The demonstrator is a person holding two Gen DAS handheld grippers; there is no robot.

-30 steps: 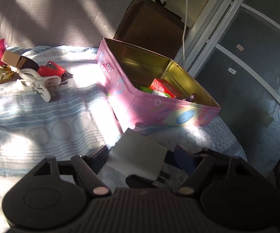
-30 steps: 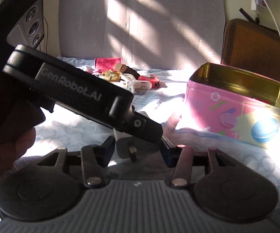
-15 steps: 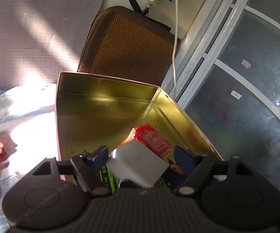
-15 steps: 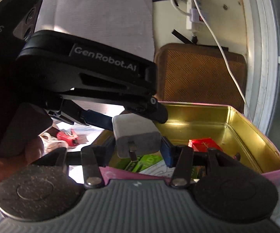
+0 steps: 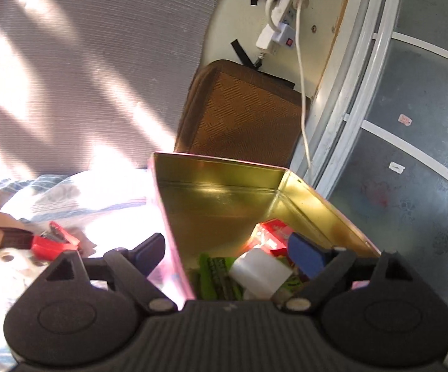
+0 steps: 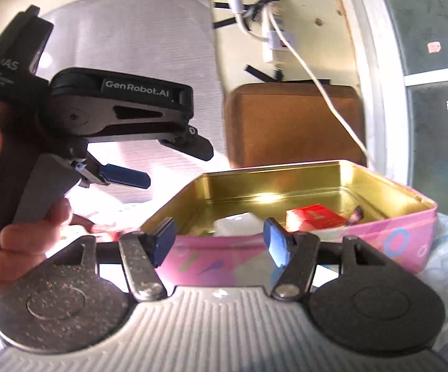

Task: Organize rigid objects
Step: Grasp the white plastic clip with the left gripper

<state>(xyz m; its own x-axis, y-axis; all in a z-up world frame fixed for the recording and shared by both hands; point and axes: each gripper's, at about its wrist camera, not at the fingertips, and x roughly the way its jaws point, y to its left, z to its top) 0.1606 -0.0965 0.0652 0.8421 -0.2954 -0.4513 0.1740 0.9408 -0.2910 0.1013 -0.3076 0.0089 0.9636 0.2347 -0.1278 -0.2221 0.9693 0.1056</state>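
the pink rectangular tin box with gold inside (image 6: 317,186) is sitting on the bed, holding the white plastic charger block (image 5: 259,271). both the left gripper (image 5: 233,251) and right gripper (image 6: 219,240) are hovering, jaws apart and empty. drop-off looks done; next calls for fetching the red clip (image 5: 55,243).

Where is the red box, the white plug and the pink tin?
red box (image 6: 315,217), right wrist view, on its top face.
white plug (image 5: 259,271), left wrist view, on its flat white side.
pink tin (image 6: 379,245), right wrist view, on its outer pink wall.
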